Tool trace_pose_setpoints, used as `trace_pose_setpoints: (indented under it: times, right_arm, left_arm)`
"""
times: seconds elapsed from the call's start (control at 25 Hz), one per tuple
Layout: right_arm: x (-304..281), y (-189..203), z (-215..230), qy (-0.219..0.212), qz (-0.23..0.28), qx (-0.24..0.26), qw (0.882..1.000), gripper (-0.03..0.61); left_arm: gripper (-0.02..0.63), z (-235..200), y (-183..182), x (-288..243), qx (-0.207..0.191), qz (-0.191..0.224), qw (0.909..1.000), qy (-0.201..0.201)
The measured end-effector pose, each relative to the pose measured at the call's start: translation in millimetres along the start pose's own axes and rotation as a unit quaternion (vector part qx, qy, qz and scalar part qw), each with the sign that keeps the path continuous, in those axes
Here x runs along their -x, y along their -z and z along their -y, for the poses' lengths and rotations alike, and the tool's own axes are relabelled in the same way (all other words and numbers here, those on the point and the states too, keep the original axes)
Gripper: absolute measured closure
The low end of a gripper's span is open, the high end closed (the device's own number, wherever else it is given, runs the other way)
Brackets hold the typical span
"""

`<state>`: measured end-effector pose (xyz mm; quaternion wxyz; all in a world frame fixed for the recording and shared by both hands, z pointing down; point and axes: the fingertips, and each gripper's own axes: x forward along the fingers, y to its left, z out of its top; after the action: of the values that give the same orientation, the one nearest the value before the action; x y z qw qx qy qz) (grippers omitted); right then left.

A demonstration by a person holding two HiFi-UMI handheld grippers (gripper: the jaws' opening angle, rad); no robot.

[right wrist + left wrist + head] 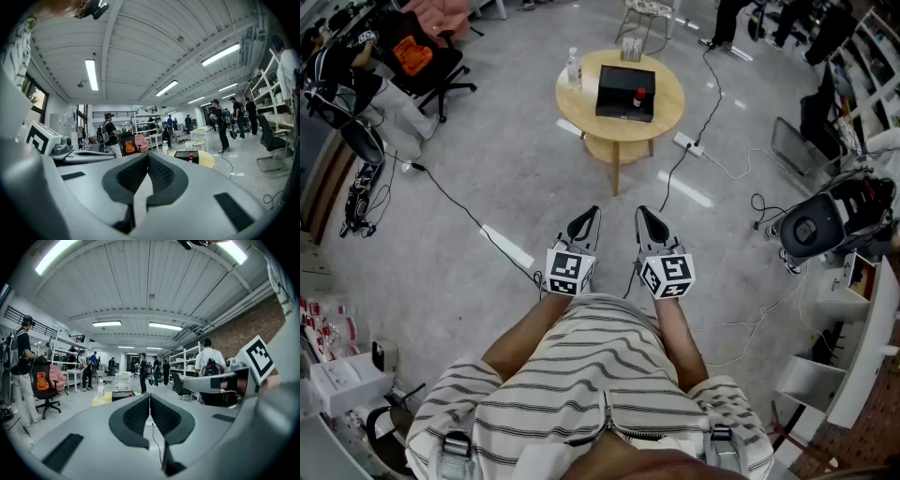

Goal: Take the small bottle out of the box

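Head view: left claw (592, 216), held forward near level, is closed on nothing. Right claw (643, 214), just beside it in the same pose, is closed and empty too. Well ahead of both, the bottle (639, 96) stands in the box (619, 94) on the bench (671, 86).

Big open lab/workshop: bare concrete floor (487, 169) with cables (713, 84) trailing across it, strip lights (107, 324) on ribbed ceiling (150, 282), metal shelves (183, 361), office chairs (422, 70), brick wall (243, 329), several people (143, 372) standing around.
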<state>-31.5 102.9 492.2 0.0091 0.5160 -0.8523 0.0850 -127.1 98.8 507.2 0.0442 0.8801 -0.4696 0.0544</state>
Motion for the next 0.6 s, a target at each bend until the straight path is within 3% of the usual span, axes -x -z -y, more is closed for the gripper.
trace_pose_setpoints:
  times: [0.6]
  right_arm:
    - [24.6,2.0,8.0,-0.008,0.011,-0.017,1.0,0.56]
  left_arm:
    - [0.592,30.6,1.3,4.8,-0.008,-0.002,1.0,0.004]
